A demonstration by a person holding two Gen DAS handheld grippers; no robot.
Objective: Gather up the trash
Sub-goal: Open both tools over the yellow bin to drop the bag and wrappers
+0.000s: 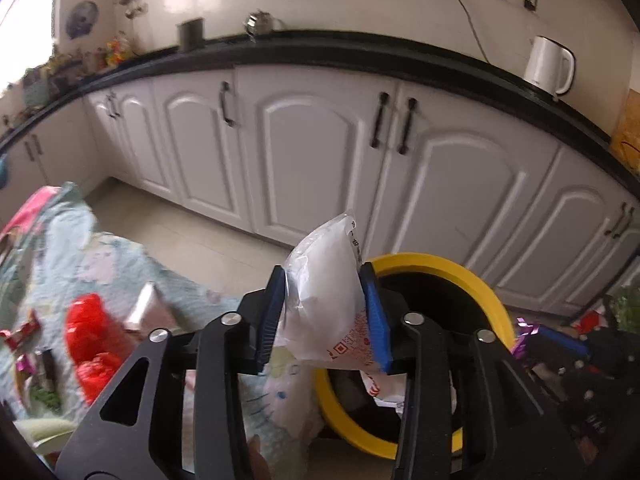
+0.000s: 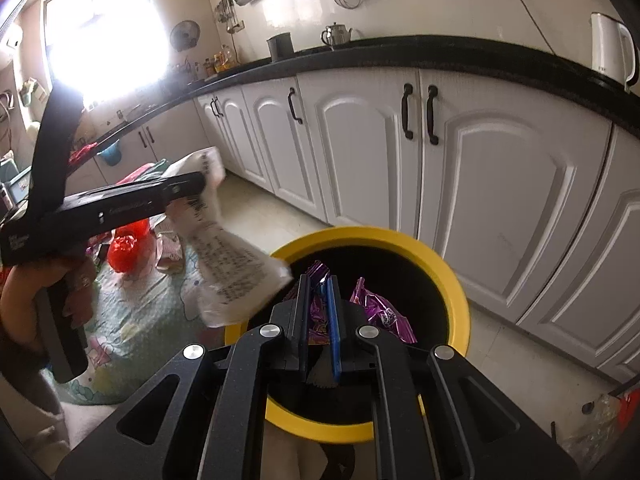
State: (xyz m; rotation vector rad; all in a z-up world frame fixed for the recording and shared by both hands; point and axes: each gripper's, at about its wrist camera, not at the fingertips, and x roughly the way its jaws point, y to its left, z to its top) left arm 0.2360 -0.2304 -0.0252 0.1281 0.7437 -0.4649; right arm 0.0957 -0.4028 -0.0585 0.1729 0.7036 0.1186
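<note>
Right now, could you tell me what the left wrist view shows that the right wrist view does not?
Only the left wrist view shows the red printing low on the white packet clamped in the left tongs. Only the right wrist view shows the right tongs pinching a purple wrapper above the bin. Both show the yellow-rimmed bin and white cabinets.

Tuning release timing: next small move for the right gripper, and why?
Probably open the right gripper: its fingers pinch a purple wrapper directly above the yellow-rimmed bin, so it should drop inside. The left gripper holds its white bag beside the rim.
</note>
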